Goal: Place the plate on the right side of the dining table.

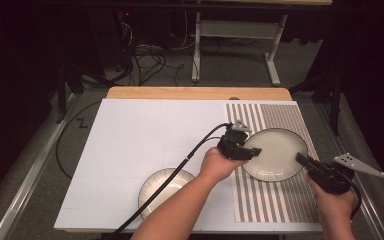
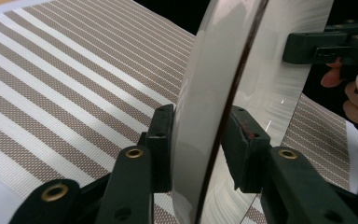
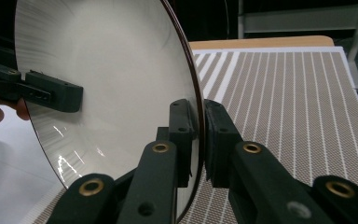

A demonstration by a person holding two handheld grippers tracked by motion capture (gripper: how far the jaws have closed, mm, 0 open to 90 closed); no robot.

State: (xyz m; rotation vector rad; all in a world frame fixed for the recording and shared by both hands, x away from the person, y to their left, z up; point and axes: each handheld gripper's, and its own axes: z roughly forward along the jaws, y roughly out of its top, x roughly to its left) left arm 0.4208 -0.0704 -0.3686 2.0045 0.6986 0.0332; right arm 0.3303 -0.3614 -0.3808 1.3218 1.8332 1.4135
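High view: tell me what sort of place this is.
Probably a lab or recording room: a table under a white sheet, loose cables on grey floor, and dark curtains around.

The smaller white ribbed bowl with a dark rim (image 1: 162,187) on the worktop is partly hidden behind the person's left forearm (image 1: 180,205) and its black cable. In the left claw view, the large white round plate with a dark rim (image 2: 214,93) is cut off at the top and bottom edges. Its lower rim is also cut off in the right claw view.
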